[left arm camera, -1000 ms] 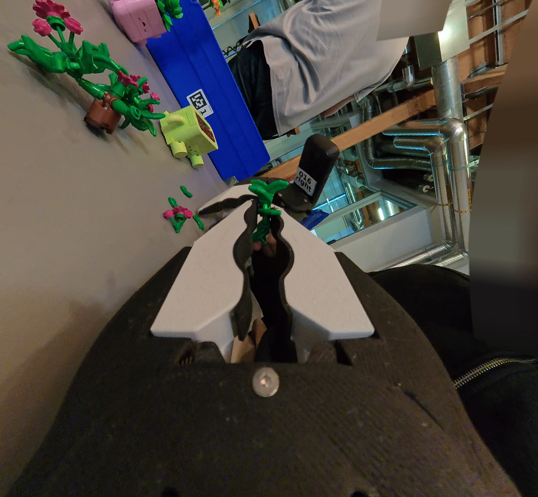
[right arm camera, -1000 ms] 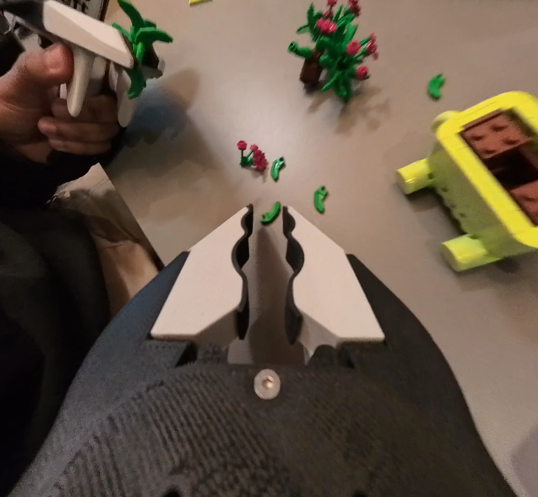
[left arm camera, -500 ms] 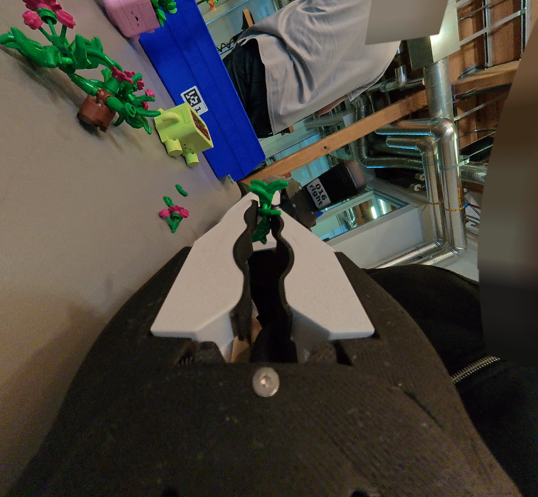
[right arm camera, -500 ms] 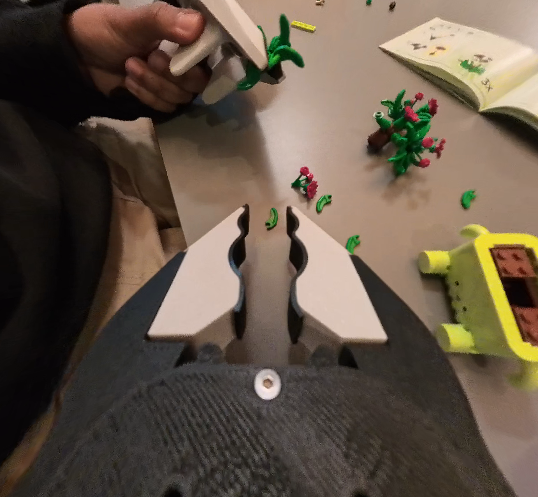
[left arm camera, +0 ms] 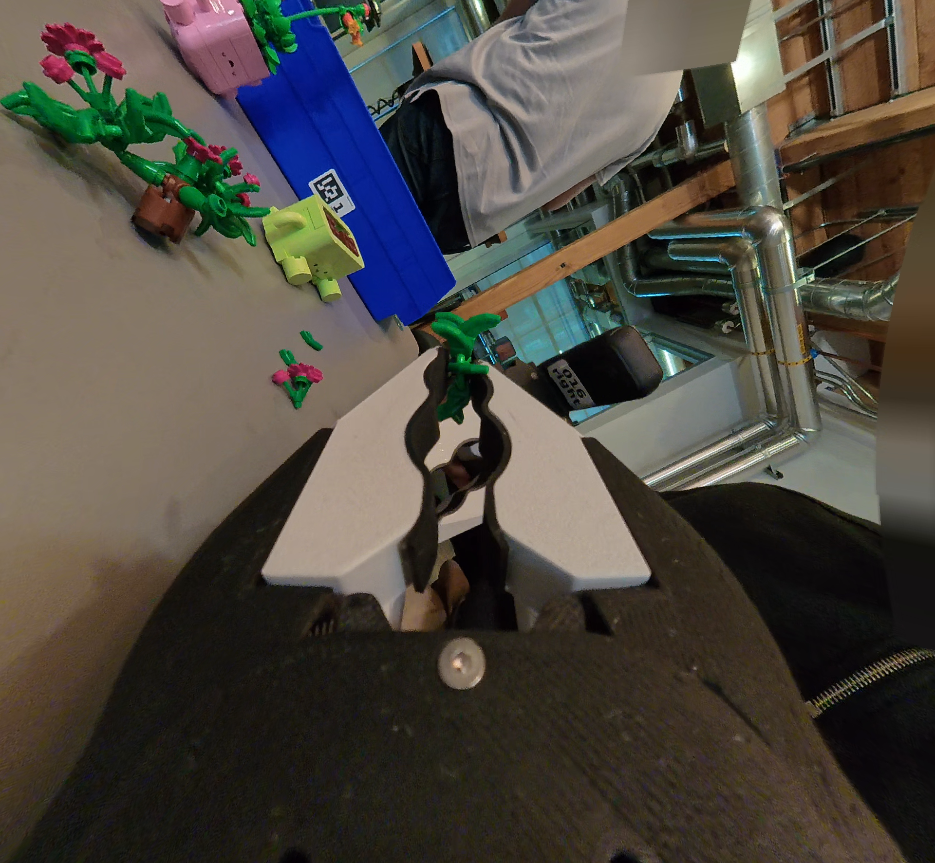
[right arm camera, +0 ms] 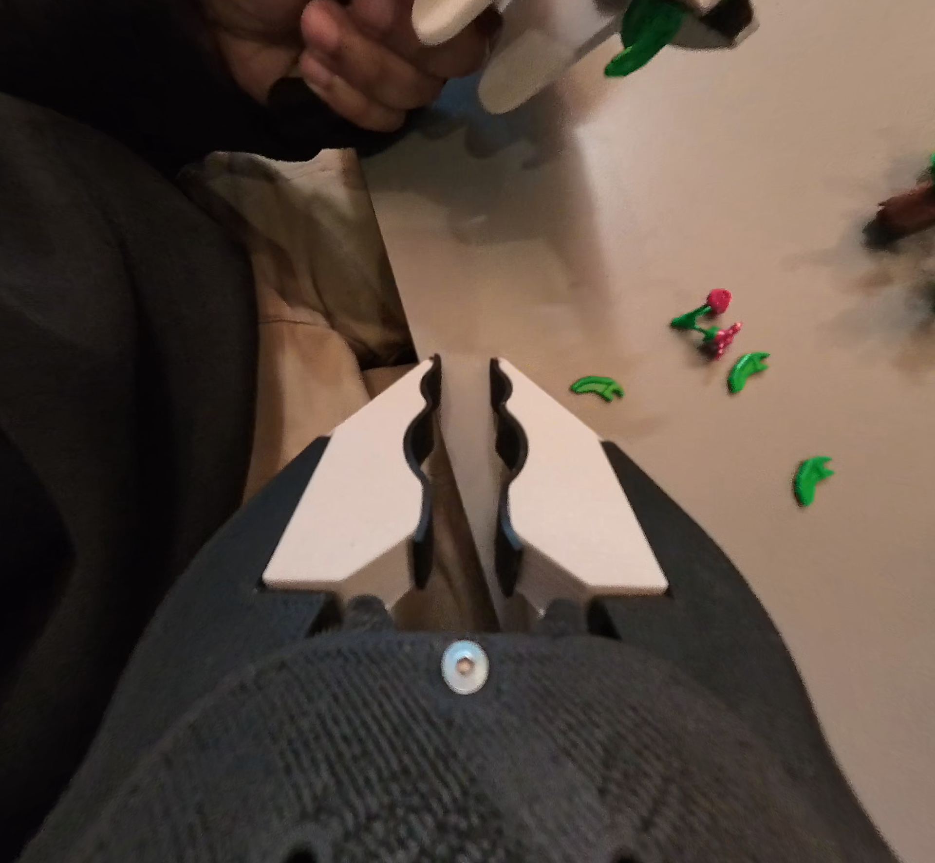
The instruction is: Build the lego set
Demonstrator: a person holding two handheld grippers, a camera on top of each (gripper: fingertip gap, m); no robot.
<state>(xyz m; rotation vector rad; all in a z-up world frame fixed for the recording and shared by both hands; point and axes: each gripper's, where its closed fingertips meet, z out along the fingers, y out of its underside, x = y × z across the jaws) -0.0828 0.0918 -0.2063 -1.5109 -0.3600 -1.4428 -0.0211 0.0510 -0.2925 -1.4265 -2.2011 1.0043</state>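
Observation:
My left gripper is shut on a green lego plant stem, held above the table edge; it also shows at the top of the right wrist view, gripped by a hand. My right gripper is open and empty over the table's near edge. Three loose green leaf pieces and a small red flower sprig lie on the table to its right. A lime-green lego pot, a flower cluster on a brown base and a pink pot stand farther off.
A blue bin stands along the table's far side, with a person in a grey shirt behind it. A large lego flower lies on the grey table. My dark sleeve and beige trousers are at the near edge. Tip to tip, the grippers are about 11 centimeters apart. It is some 8 centimeters from my right tips to the small red flower sprig. The left camera catches it too, in the left wrist view. My left gripper's tips are some 30 centimeters from the pink pot.
My right gripper has swung left and back toward the table's near edge, leaving the leaf it was over off to its right. My left gripper still holds the stem and has barely moved.

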